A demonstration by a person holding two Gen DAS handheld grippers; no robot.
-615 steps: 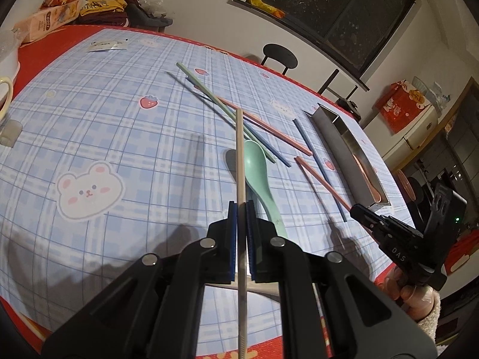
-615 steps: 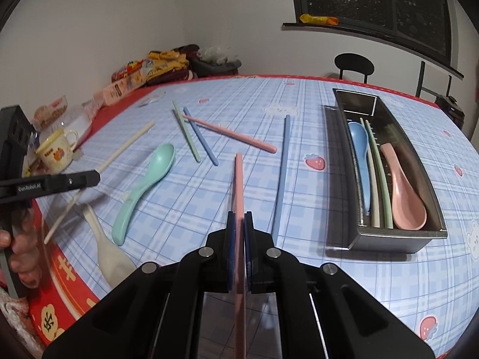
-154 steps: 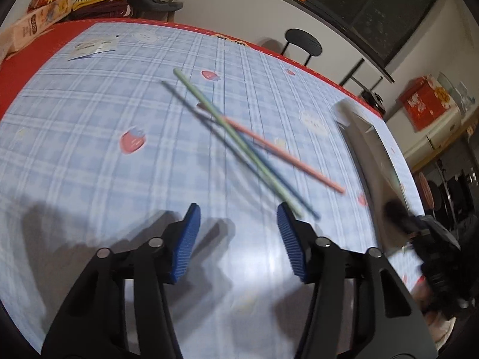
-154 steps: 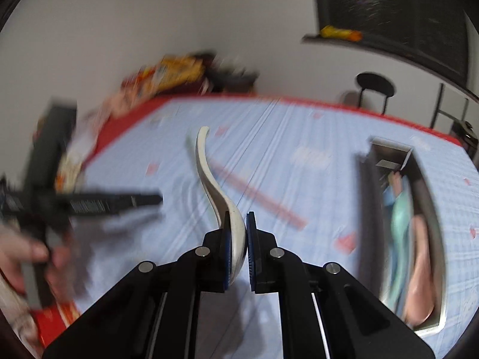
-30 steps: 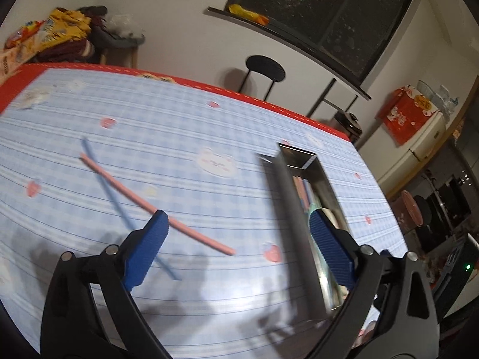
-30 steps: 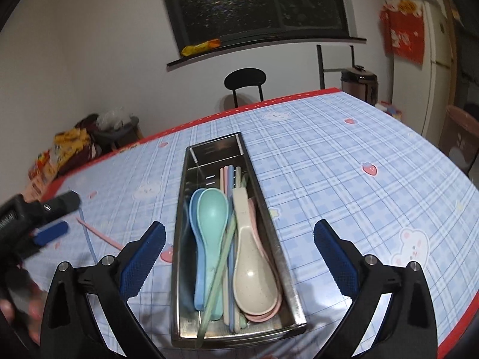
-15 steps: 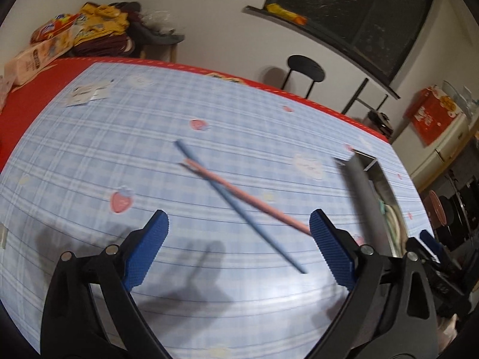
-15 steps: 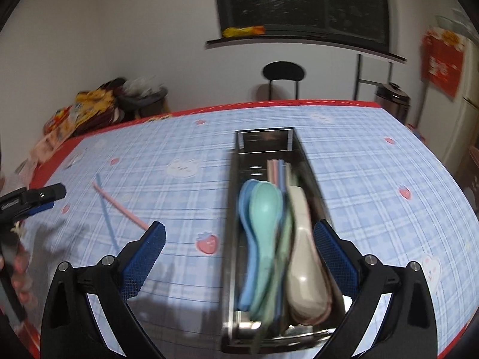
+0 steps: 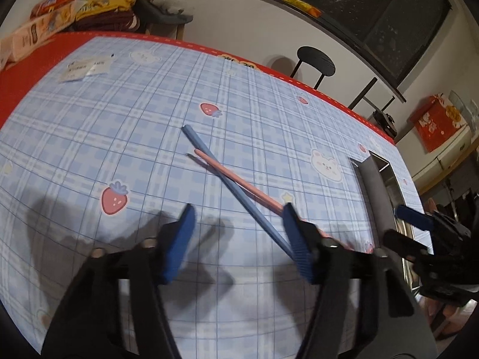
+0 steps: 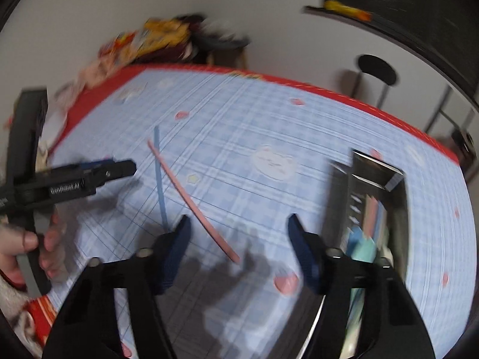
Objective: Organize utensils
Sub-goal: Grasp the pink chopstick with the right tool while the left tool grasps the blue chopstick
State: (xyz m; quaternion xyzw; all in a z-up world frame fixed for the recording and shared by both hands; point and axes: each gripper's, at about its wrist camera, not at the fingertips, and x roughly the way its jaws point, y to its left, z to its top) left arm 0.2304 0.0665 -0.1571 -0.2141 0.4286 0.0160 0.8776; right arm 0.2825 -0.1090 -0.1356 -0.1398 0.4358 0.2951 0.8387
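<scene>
**Two sticks left on the table**

Both grabbers are now over the last two sticks. A moment ago the right gripper (image 10: 236, 245) looked down into the metal tray (image 10: 338, 197). Now it has swung over to the pink chopstick (image 10: 191, 200) and the blue chopstick (image 10: 158, 176). The sticks lie crossed on the blue checked tablecloth (image 9: 149, 113), well apart from the tray.

The left gripper (image 9: 236, 236) is also near the sticks. Its jaws are closing but are still apart and hold nothing. The near end of the blue stick runs down by its right pad. The right gripper's jaws are closing too, and they are still apart. The near tip of the pink stick lies between them, but the pads do not press on it yet.

The tray already holds spoons and sticks, though it looks blurry here. So I think the job is nearly done: pick up these two sticks and put them in the tray.

One word can be read. The side of the left gripper says "GenRobot.AI" in white letters. A paper slip (image 9: 86, 68) lies far off on the cloth, but its writing is too small to read. The snack packs (image 9: 69, 3) at the back are too fuzzy to read as well.
</scene>
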